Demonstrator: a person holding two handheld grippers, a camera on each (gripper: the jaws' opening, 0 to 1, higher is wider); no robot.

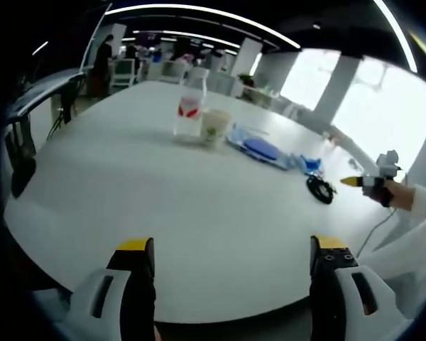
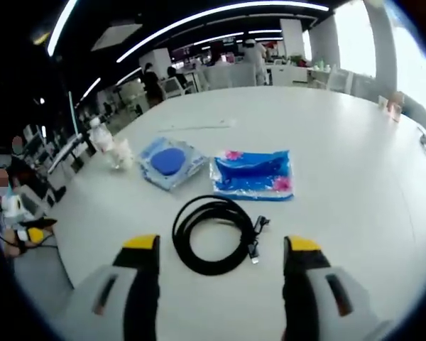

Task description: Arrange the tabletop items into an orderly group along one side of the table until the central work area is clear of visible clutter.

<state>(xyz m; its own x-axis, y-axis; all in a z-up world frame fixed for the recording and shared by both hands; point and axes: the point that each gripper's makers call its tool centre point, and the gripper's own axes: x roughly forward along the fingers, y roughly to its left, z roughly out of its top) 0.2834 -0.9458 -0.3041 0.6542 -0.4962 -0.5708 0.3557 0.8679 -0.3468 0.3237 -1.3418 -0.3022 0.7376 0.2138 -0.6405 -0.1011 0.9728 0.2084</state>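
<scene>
Since the right gripper (image 2: 220,266) hangs spread and empty over the coiled black cable (image 2: 214,234) near the table (image 2: 355,142) edge, a loose grab could uncoil it; left gripper (image 1: 231,273) also released, bottle (image 1: 189,106) far off.

The left gripper view looks across the white table (image 1: 128,213) from its near edge, the right gripper view hangs close over the coiled cable (image 2: 214,234), which both share.

Open-plan office: strip lights (image 2: 199,18), desks (image 2: 234,71), chairs (image 1: 124,71).
</scene>
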